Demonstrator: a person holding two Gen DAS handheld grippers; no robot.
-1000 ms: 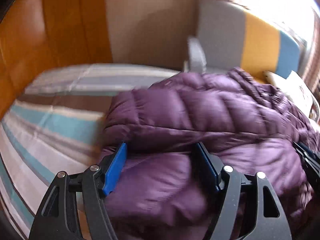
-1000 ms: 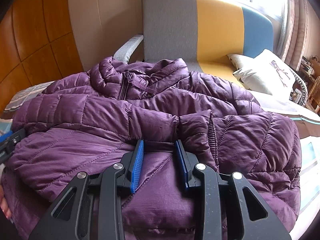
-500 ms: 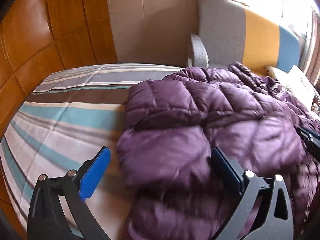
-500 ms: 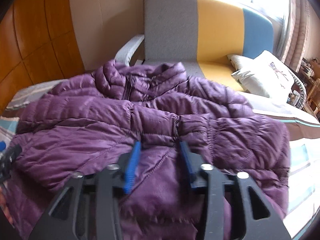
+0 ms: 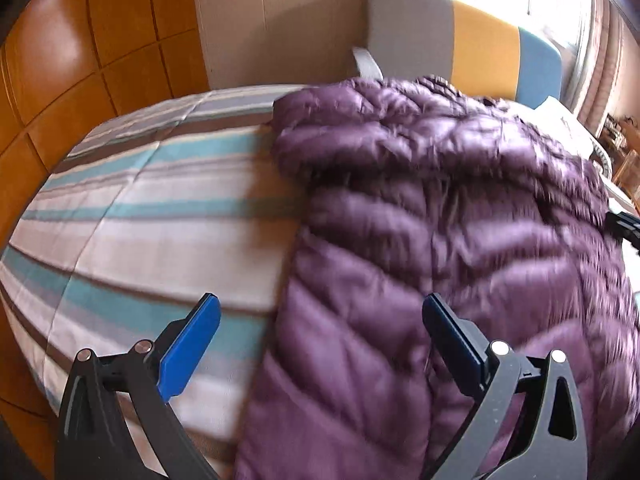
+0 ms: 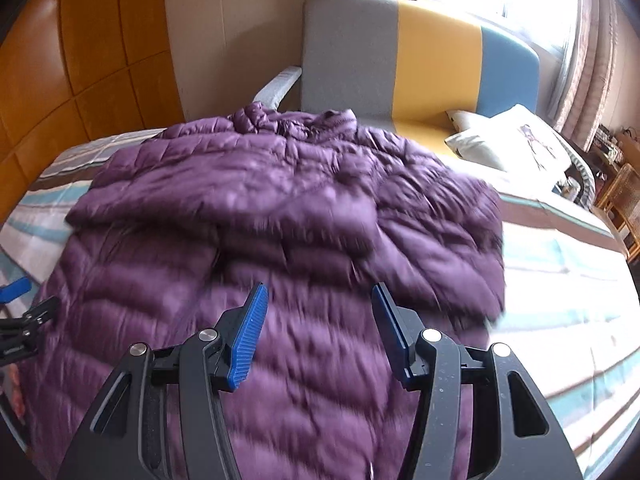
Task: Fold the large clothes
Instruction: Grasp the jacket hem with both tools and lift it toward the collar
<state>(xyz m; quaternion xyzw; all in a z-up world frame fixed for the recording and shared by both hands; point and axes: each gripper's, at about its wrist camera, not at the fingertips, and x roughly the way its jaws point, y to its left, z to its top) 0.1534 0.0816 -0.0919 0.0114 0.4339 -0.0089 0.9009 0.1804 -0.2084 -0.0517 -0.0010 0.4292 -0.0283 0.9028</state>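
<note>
The purple quilted jacket (image 6: 280, 216) lies puffy on the striped bed (image 5: 152, 216), while both the left gripper (image 5: 320, 340) and right gripper (image 6: 318, 332) have just opened their fingers, empty.

a quilted purple down jacket (image 6: 280, 216) lies spread on a bed with a striped white, teal and brown cover (image 6: 560, 280), its collar toward a grey, yellow and blue upholstered sofa (image 6: 420, 56) that bears a white pillow (image 6: 516, 136). the right gripper (image 6: 318, 332) hovers over the jacket's lower part, its blue-padded jaws parted with nothing pinched, having just been opening. the left gripper's (image 6: 16, 312) tip shows at the left edge.
</note>
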